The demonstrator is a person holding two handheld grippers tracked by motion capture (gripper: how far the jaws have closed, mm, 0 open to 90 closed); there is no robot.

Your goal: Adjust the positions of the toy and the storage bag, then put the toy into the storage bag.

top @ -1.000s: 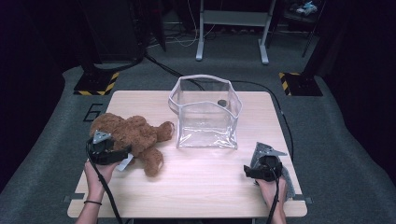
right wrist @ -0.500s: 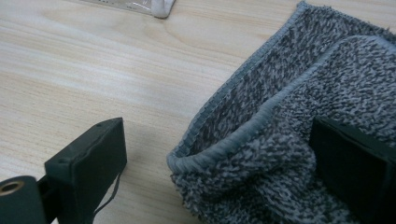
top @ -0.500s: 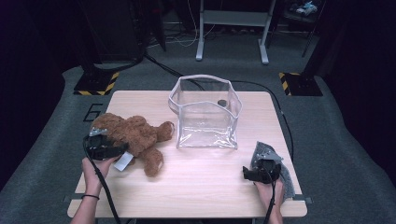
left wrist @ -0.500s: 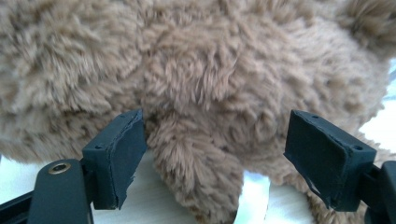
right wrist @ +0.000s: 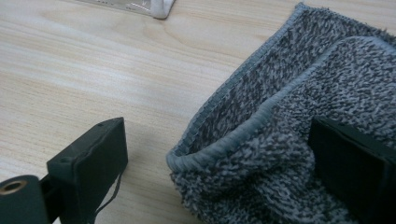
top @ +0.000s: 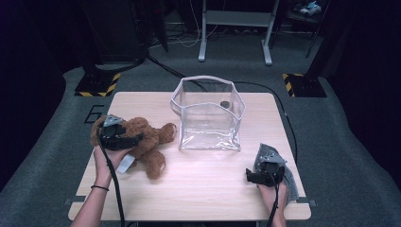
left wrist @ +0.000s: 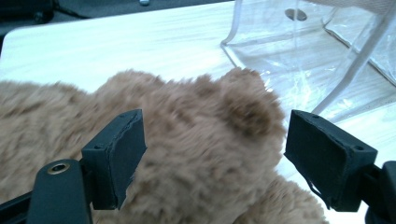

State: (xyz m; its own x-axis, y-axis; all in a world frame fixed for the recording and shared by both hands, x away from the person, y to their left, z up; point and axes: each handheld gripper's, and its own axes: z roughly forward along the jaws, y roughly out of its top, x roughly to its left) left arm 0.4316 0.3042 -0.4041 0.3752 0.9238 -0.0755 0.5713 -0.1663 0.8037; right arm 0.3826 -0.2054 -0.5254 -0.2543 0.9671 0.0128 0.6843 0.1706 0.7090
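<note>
On the left side of the wooden table (top: 203, 189): a brown teddy bear (top: 151, 142), lying flat and fluffy. Under its near side, a small white tag (top: 126, 163) poking out.

Right over the bear, the left gripper (top: 135, 138), held in the person's left hand and pointing to the right. Seen up close in the left gripper view (left wrist: 215, 154): 2 black jaws wide open, with the bear's fur (left wrist: 187, 154) bulging up between them. Left jaw just beside the fur or brushing it, hard to tell which. Right jaw a little apart from the fur. No squeeze on the bear.

In the middle of the table, toward the far side: a clear see-through bag (top: 208, 113) with a white rim, standing up with its top open. Inside it, at the far wall, 1 small dark round thing (top: 225, 104). Just to the right of the bear, near it but not touching.

At the near right corner of the table: a grey fuzzy cloth (top: 289, 182), folded over. There too, the right gripper (top: 253, 176), low by the table in the person's right hand. In the right gripper view (right wrist: 219, 158): jaws wide open, a fold of the cloth (right wrist: 299, 93) between them. 1 jaw over bare wood, clear of the cloth. The other jaw right at the cloth. No pinch on it.

Bear and cloth well apart, with the bag between them and farther back.
</note>
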